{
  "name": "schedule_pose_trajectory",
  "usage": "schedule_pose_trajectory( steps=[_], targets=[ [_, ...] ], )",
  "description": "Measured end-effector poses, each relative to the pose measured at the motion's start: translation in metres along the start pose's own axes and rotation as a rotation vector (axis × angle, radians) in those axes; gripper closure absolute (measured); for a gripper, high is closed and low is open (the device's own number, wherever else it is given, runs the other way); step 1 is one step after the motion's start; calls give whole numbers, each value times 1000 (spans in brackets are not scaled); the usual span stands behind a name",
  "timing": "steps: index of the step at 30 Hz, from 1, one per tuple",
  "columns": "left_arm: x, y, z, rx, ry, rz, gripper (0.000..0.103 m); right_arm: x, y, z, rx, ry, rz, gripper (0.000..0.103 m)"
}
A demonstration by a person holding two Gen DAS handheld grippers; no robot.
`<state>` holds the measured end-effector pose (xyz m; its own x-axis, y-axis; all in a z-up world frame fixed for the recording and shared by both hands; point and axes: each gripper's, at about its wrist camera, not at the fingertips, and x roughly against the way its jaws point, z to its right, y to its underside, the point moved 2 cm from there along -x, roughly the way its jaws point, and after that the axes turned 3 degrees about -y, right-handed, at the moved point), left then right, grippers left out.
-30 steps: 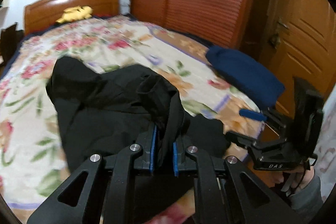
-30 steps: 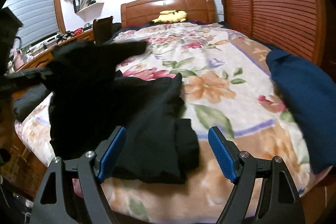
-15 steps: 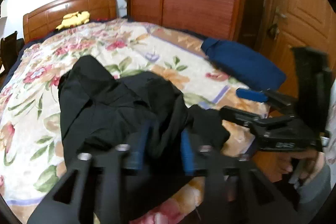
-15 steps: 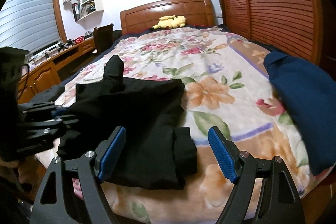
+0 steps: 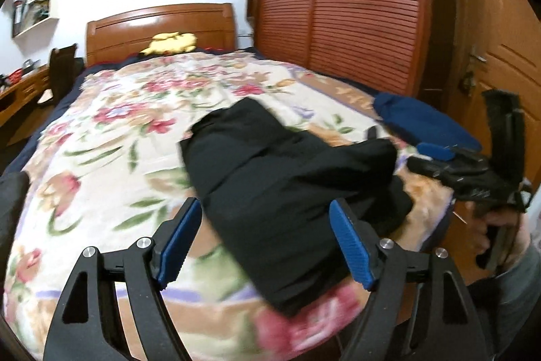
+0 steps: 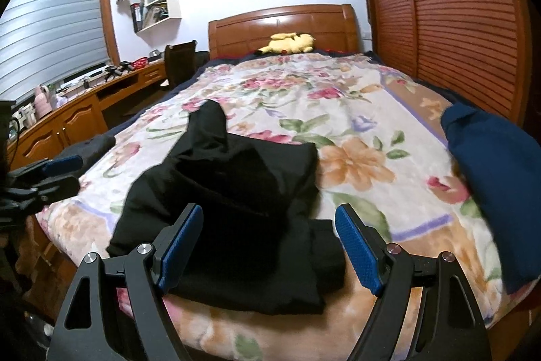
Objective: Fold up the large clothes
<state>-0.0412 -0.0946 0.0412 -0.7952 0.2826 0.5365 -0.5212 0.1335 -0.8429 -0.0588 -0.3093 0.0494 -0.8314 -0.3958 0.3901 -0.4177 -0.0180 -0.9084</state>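
Bed with a floral blanket in cream, pink and orange (image 6: 355,110) fills both views; wooden headboard (image 6: 280,26) at the far end, a yellow plush toy (image 6: 287,43) against it, slatted brown wardrobe doors (image 5: 341,9) along one side. Folded dark blue garment (image 6: 493,158) sits at the bed's edge by the wardrobe, apart from the work. The large black garment (image 6: 236,192) lies near the foot of the bed, now a roughly rectangular bundle with one narrower piece trailing toward the headboard. Change: a second ago the left gripper (image 5: 267,242) was clenched on a raised fold of this black cloth; its jaws have just been opening, the cloth has dropped flat onto the blanket, and the gripper has pulled back so that nothing is between its blue pads. Right gripper (image 6: 270,249) hangs over the near edge of the bundle, jaws wide and released, holding nothing, as before. Reading: one fold looks laid down and let go; the trailing piece and the uneven near edge suggest further folding or tidying remains.
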Motion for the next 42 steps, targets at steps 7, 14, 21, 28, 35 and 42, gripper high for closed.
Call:
schedule_pose_trajectory(
  steps=[7, 14, 21, 28, 35, 42],
  targets=[
    [7, 17, -45, 56, -61, 8, 24, -6, -13, -27, 37, -33, 46, 21],
    [24, 27, -67, 62, -85, 27, 24, -31, -30, -43, 79, -48, 34, 21],
    [31, 37, -81, 78, -97, 20, 24, -66, -48, -52, 129, -46, -51, 21],
    [28, 47, -91, 99, -85, 8, 24, -106, -42, -44, 111, -60, -209, 21],
    [28, 52, -89, 81, -90, -5, 24, -126, -30, -41, 93, -85, -249, 36],
    [25, 55, -84, 74, -80, -10, 24, -99, -37, -40, 110, -125, -165, 79]
  ],
)
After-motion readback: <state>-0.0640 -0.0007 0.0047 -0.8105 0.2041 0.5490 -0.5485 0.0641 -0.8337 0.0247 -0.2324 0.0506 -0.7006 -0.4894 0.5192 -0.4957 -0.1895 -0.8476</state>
